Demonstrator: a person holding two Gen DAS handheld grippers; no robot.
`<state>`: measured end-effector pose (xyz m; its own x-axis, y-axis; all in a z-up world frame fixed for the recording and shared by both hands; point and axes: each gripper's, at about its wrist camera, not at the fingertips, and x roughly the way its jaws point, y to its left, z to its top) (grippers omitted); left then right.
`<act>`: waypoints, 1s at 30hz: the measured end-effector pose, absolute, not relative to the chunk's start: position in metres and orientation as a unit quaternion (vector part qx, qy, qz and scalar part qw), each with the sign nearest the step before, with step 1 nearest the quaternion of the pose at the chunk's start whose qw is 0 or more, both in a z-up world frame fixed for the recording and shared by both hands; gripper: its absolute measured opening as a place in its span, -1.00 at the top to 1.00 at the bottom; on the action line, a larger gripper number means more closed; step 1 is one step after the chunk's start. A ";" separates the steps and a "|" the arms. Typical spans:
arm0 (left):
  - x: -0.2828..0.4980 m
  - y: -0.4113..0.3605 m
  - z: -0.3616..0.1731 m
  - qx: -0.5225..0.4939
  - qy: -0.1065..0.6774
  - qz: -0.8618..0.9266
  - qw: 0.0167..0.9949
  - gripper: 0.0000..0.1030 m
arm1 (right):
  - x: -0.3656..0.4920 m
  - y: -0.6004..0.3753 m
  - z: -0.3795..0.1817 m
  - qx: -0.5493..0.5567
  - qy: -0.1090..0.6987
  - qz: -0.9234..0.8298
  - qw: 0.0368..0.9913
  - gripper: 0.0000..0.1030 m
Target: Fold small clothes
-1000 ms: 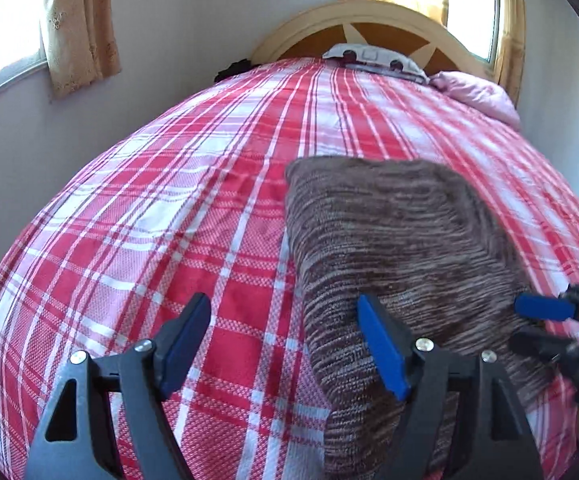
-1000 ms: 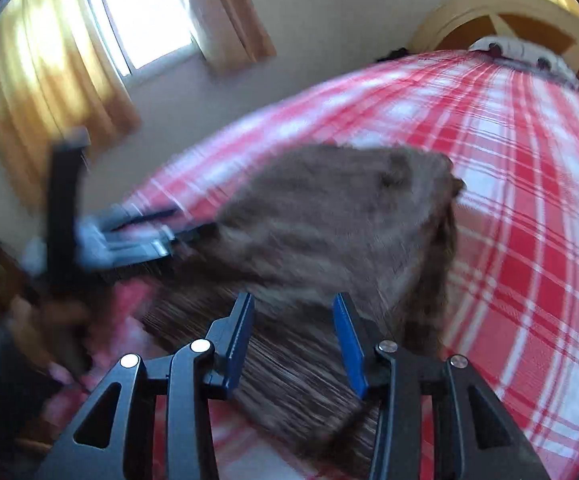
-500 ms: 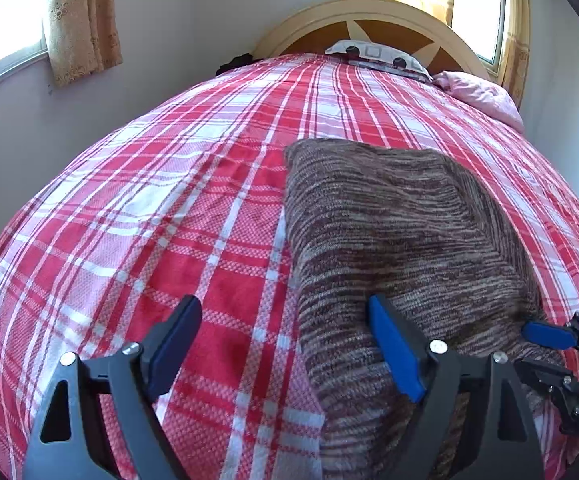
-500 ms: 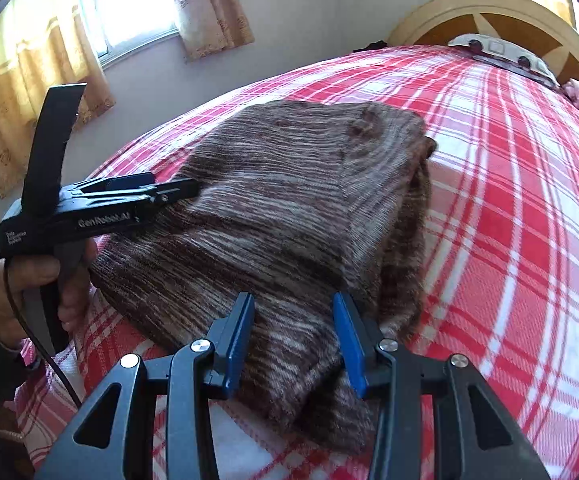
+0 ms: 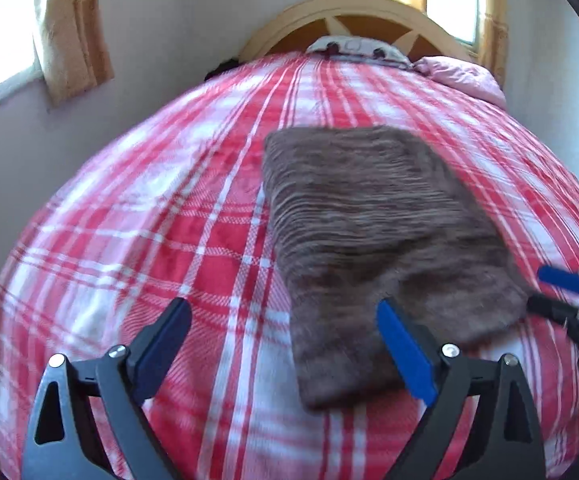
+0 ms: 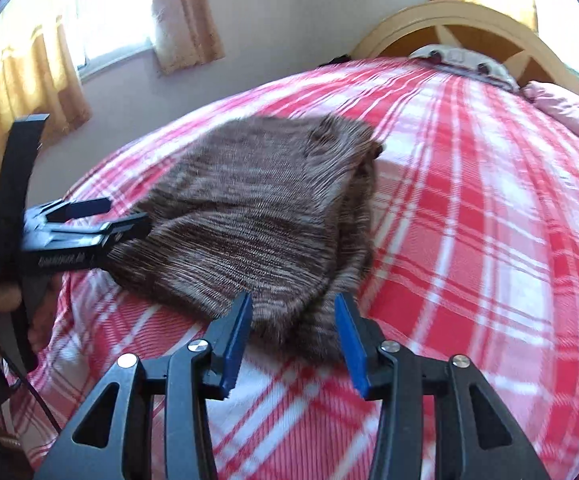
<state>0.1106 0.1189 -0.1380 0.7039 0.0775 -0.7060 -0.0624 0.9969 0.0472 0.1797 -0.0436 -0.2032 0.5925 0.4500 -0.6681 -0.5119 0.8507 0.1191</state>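
A brown striped knit garment [image 5: 373, 232] lies folded in a rough rectangle on the red plaid bed; it also shows in the right wrist view [image 6: 261, 216]. My left gripper [image 5: 285, 344] is open and empty, just short of the garment's near left corner. It appears in the right wrist view [image 6: 109, 220] beside the garment's left edge. My right gripper [image 6: 293, 332] is open and empty at the garment's near edge, apart from it. It shows at the right of the left wrist view [image 5: 549, 292].
The red and white plaid bedspread [image 5: 161, 240] covers the whole bed. A pink pillow [image 5: 461, 76] and a grey item [image 5: 353, 46] lie by the wooden headboard [image 5: 361, 12]. Curtained windows [image 6: 101, 12] are on the wall to the left.
Both grippers have drawn back from the garment toward the near edge of the bed. The garment now lies flat and free of both.
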 end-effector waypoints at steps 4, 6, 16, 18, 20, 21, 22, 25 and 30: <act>0.082 0.107 -0.115 0.023 0.355 0.024 0.934 -0.87 | 0.155 -0.055 -0.178 -0.036 0.322 0.260 0.909 -0.30; 0.070 0.102 -0.103 0.027 0.339 0.018 0.940 -0.87 | 0.146 -0.056 -0.167 -0.043 0.307 0.254 0.916 -0.30; 0.042 0.080 -0.063 0.018 0.284 -0.004 0.959 -0.88 | 0.119 -0.068 -0.122 -0.027 0.253 0.235 0.938 -0.30; 0.039 0.077 -0.058 0.020 0.276 -0.005 0.961 -0.88 | 0.116 -0.072 -0.119 -0.021 0.248 0.233 0.940 -0.30; 0.037 0.075 -0.055 0.023 0.269 -0.005 0.963 -0.88 | 0.114 -0.075 -0.117 -0.019 0.246 0.231 0.941 -0.30; 0.036 0.073 -0.054 0.024 0.267 -0.006 0.963 -0.88 | 0.111 -0.076 -0.116 -0.018 0.246 0.231 0.941 -0.30; 0.035 0.073 -0.053 0.023 0.267 -0.007 0.963 -0.88 | 0.111 -0.077 -0.116 -0.019 0.246 0.230 0.941 -0.30; 0.032 0.070 -0.052 0.024 0.262 -0.009 0.965 -0.88 | 0.109 -0.078 -0.115 -0.018 0.245 0.230 0.942 -0.31; 0.031 0.067 -0.054 0.025 0.264 -0.009 0.964 -0.89 | 0.103 -0.080 -0.112 -0.017 0.239 0.228 0.944 -0.31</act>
<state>0.0313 0.0668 -0.0539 0.8610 -0.0053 -0.5087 0.0313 0.9986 0.0425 0.1032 -0.0797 -0.1121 0.7819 0.4229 -0.4581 -0.4393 0.8951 0.0766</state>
